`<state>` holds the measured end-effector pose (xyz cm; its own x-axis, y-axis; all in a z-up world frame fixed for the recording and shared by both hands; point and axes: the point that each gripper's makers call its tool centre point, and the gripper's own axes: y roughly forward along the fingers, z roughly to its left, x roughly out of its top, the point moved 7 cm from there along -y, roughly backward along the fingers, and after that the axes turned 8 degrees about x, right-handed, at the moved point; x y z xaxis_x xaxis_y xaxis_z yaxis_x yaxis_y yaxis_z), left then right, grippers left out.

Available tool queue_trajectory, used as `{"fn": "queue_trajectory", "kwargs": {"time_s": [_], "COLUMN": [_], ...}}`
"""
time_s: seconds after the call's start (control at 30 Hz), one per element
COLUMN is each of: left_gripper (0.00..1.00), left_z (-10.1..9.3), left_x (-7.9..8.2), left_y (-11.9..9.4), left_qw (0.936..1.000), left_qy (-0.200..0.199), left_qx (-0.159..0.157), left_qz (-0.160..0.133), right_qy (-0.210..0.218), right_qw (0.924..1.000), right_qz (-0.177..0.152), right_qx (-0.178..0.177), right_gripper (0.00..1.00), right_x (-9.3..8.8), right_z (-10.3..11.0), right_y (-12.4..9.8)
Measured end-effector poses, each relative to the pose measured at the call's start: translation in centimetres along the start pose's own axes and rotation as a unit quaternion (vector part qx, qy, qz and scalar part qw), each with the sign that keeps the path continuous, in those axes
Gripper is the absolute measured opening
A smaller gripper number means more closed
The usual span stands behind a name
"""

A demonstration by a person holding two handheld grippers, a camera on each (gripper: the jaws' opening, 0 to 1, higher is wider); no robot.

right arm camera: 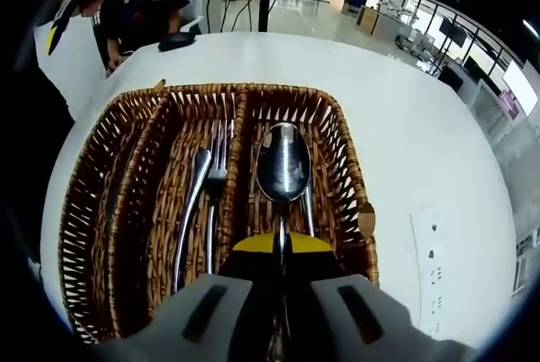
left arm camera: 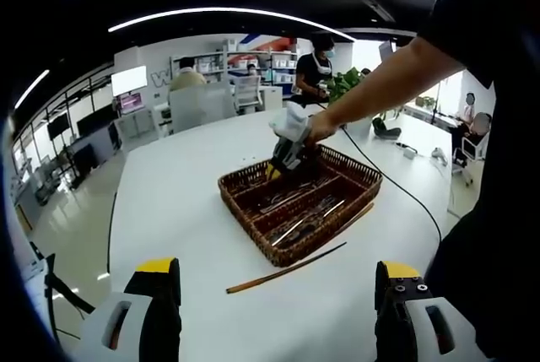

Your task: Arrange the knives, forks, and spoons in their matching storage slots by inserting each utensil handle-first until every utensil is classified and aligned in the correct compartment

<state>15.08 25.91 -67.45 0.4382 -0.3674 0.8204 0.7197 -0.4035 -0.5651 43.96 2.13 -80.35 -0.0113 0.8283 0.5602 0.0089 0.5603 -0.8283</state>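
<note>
A brown wicker basket [left arm camera: 245,220] with three long slots stands on the white table. My right gripper [right arm camera: 283,248] is shut on the handle of a spoon [right arm camera: 283,168], whose bowl points away from me over the right-hand slot of the basket [right arm camera: 245,90]. Another spoon handle [right arm camera: 309,207] lies under it in that slot. Forks [right arm camera: 211,185] lie in the middle slot. The left slot is too dim to read. From the left gripper view, the right gripper [left arm camera: 291,155] hangs over the basket's far end in a person's hand. My left gripper [left arm camera: 278,311] is open, low and short of the basket.
A thin wooden stick [left arm camera: 287,269] lies on the table just in front of the basket, and a second one [left arm camera: 359,214] runs along its side. A black cable [left arm camera: 396,185] trails off the table. A white power strip [right arm camera: 430,269] lies to the basket's right. People stand at the far shelves.
</note>
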Motion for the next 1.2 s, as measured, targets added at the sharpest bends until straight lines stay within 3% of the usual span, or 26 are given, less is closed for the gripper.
{"fn": "queue_trajectory", "kwargs": {"time_s": [0.07,0.17,0.2,0.27,0.3,0.43,0.53,0.67,0.87,1.03,1.13,1.2], "left_gripper": [1.00,1.00,1.00,1.00,1.00,1.00,1.00,1.00,1.00,1.00,1.00,1.00], "left_z": [-0.1,-0.2,-0.2,-0.2,-0.3,-0.6,-0.8,-1.1,-1.4,-1.7,-1.8,-2.3], "left_x": [0.0,0.0,0.1,0.6,0.9,2.1,2.9,4.2,5.8,6.9,7.3,7.6], "left_y": [0.0,-0.1,0.0,0.0,0.1,0.2,0.3,0.5,0.6,0.1,-0.3,-0.5], "left_qw": [1.0000,1.0000,1.0000,1.0000,1.0000,0.9997,0.9994,0.9989,0.9976,0.9966,0.9962,0.9948], "left_qy": [0.002,0.002,0.003,0.007,0.008,0.015,0.021,0.020,0.025,0.033,0.036,0.051], "left_qx": [-0.002,-0.003,-0.003,-0.003,-0.003,-0.005,-0.008,-0.015,-0.017,-0.014,-0.014,-0.030], "left_qz": [0.002,0.002,0.002,-0.002,-0.004,-0.018,-0.027,-0.041,-0.063,-0.074,-0.078,-0.083], "right_qy": [0.007,0.066,0.077,0.063,0.048,0.055,0.057,0.075,0.099,0.113,0.127,0.133], "right_qw": [0.9997,0.9953,0.9949,0.9948,0.9942,0.9865,0.9823,0.9771,0.9685,0.9617,0.9529,0.9482], "right_qz": [-0.014,-0.062,-0.060,-0.071,-0.080,-0.132,-0.150,-0.171,-0.189,-0.198,-0.216,-0.224], "right_qx": [-0.019,-0.034,-0.024,-0.038,-0.055,-0.079,-0.097,-0.102,-0.129,-0.151,-0.172,-0.182], "right_gripper": [0.04,0.30,0.30,0.36,0.45,0.63,0.76,0.84,0.99,0.99,0.99,0.99], "right_x": [0.2,1.4,1.6,2.2,2.7,4.7,5.4,5.3,3.8,2.5,1.9,1.6], "right_z": [-0.4,-1.0,-1.0,-1.6,-1.9,-1.8,-1.1,0.5,4.5,7.5,9.7,10.7], "right_y": [-0.6,-2.1,-2.7,-3.9,-4.7,-8.1,-10.5,-12.7,-16.3,-18.9,-20.6,-21.5]}}
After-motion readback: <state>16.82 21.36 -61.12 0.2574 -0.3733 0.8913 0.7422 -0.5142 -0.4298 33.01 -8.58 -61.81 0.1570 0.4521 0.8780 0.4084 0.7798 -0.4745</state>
